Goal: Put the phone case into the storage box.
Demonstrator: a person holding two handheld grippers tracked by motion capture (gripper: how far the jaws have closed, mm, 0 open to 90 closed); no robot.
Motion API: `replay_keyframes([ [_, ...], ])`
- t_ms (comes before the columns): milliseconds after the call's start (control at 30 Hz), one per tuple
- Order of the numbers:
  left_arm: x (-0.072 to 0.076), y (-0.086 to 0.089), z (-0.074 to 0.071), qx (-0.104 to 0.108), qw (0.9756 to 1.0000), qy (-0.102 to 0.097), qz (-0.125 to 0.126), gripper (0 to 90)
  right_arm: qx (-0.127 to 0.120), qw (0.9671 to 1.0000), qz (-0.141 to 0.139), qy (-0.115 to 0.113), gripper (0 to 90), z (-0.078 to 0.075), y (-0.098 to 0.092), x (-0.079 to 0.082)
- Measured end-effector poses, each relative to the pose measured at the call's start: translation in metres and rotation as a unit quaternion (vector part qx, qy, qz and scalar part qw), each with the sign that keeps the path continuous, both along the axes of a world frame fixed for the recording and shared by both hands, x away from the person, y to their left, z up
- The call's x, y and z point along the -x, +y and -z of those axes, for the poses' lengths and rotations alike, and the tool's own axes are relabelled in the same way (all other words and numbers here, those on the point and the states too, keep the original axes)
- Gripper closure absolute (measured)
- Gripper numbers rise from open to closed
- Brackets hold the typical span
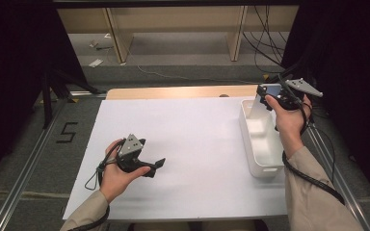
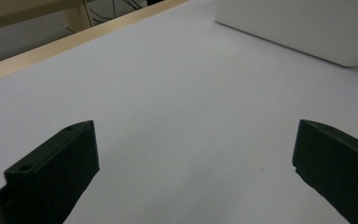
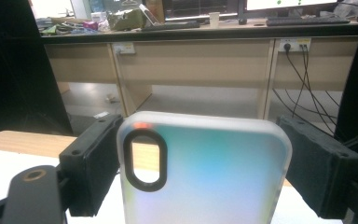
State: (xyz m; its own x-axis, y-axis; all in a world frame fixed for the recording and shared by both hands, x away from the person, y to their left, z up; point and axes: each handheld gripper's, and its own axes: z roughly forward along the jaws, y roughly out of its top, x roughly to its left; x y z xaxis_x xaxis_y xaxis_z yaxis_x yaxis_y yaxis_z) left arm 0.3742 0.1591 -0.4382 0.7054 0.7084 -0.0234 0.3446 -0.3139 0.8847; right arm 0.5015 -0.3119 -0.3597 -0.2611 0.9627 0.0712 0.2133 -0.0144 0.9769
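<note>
The left tongs (image 1: pixel 160 164) rest low over the white bench (image 1: pixel 192 144), jaws spread wide with nothing between them. Well off to their right, the right tongs (image 1: pixel 261 91) clamp a frosted phone case (image 3: pixel 205 172) by its edges, holding it upright above the far end of the white bin (image 1: pixel 250 144).
</note>
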Motion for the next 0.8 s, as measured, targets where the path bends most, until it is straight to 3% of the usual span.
replay_keyframes([
  [800, -0.0001, -0.0005, 0.0002, -0.001, 1.0, 0.0, 0.001, 0.0, 0.006, 1.0, -0.001, 0.0, 18.3, 0.0013, 0.003, -0.0078],
])
